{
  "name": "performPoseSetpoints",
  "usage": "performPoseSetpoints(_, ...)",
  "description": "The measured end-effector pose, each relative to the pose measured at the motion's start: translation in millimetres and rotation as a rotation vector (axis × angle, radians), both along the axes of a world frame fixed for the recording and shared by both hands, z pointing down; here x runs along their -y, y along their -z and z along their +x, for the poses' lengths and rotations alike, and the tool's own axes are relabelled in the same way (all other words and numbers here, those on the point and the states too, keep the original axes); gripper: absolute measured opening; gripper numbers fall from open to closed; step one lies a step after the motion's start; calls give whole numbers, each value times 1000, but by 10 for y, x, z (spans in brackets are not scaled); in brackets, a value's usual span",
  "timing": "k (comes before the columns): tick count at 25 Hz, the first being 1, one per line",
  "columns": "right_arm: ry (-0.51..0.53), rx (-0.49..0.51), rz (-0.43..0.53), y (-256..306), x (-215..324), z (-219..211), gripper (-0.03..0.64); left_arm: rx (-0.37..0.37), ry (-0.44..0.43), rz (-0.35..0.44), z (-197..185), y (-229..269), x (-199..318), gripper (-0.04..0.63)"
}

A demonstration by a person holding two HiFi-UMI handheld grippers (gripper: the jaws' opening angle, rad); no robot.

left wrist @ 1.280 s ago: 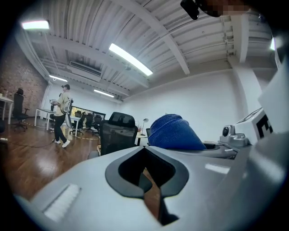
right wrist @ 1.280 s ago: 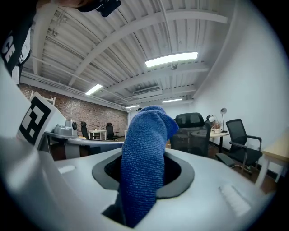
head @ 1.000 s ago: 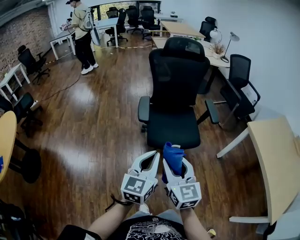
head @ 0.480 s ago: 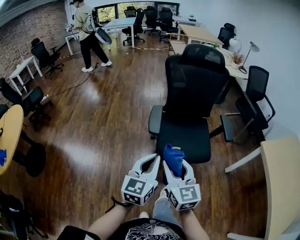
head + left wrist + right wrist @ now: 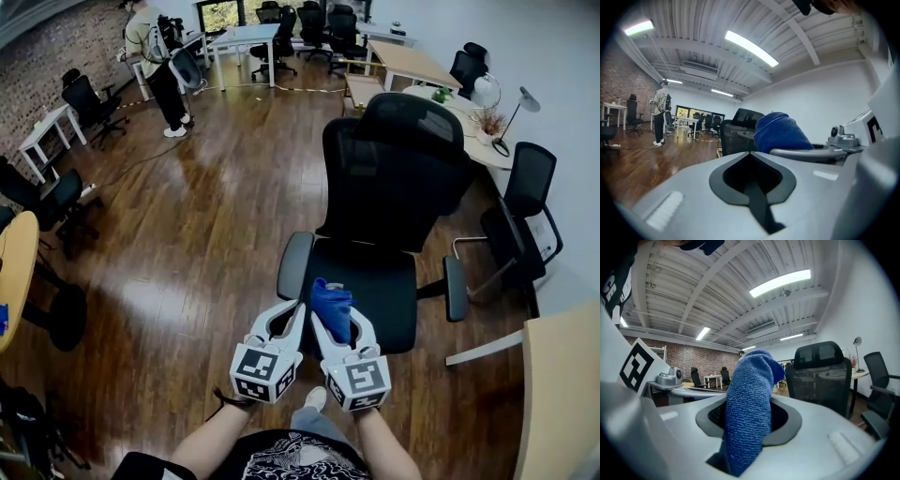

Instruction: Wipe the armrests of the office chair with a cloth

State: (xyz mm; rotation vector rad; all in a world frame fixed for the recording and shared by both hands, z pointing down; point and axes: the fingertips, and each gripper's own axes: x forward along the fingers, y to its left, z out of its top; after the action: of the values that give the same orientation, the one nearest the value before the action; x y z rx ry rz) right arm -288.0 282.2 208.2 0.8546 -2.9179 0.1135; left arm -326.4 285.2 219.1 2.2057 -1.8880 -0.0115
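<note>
A black office chair (image 5: 389, 178) faces me, with a grey-padded left armrest (image 5: 292, 265) and right armrest (image 5: 455, 289). Both grippers hover side by side over the front left of its seat (image 5: 389, 300). My right gripper (image 5: 336, 323) is shut on a blue cloth (image 5: 330, 302), which sticks up from the jaws; in the right gripper view the blue cloth (image 5: 750, 413) fills the middle, with the chair's backrest (image 5: 820, 376) behind it. My left gripper (image 5: 294, 317) is shut with nothing in it, close to the left armrest. The left gripper view also shows the blue cloth (image 5: 780, 133).
Wooden floor all round. A light desk (image 5: 562, 394) lies at the right front, and another black chair (image 5: 525, 211) stands right of the task chair. A round table edge (image 5: 14, 272) and dark chairs are at the left. A person (image 5: 155, 61) stands far back left.
The view has closed in on the chair, so both grippers now hang over the seat's front left instead of over the floor. The cloth stays gripped. The person at the back has shifted left.
</note>
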Motion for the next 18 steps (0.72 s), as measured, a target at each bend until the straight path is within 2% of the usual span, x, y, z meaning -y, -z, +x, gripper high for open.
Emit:
performPoseSetpoints(8, 124, -54, -18, -205, 595, -256, 140, 9, 72, -51, -199, -189, 429, -25)
performPoseSetpoints(14, 176, -161, -6, -550, 1085, -690, 140, -19, 128, -86, -686, -433, 629, -25)
performPoseSetpoints(18, 175, -236, -6, -824, 1516, -978, 141, -40, 122, -109, -953, -603, 881, -25)
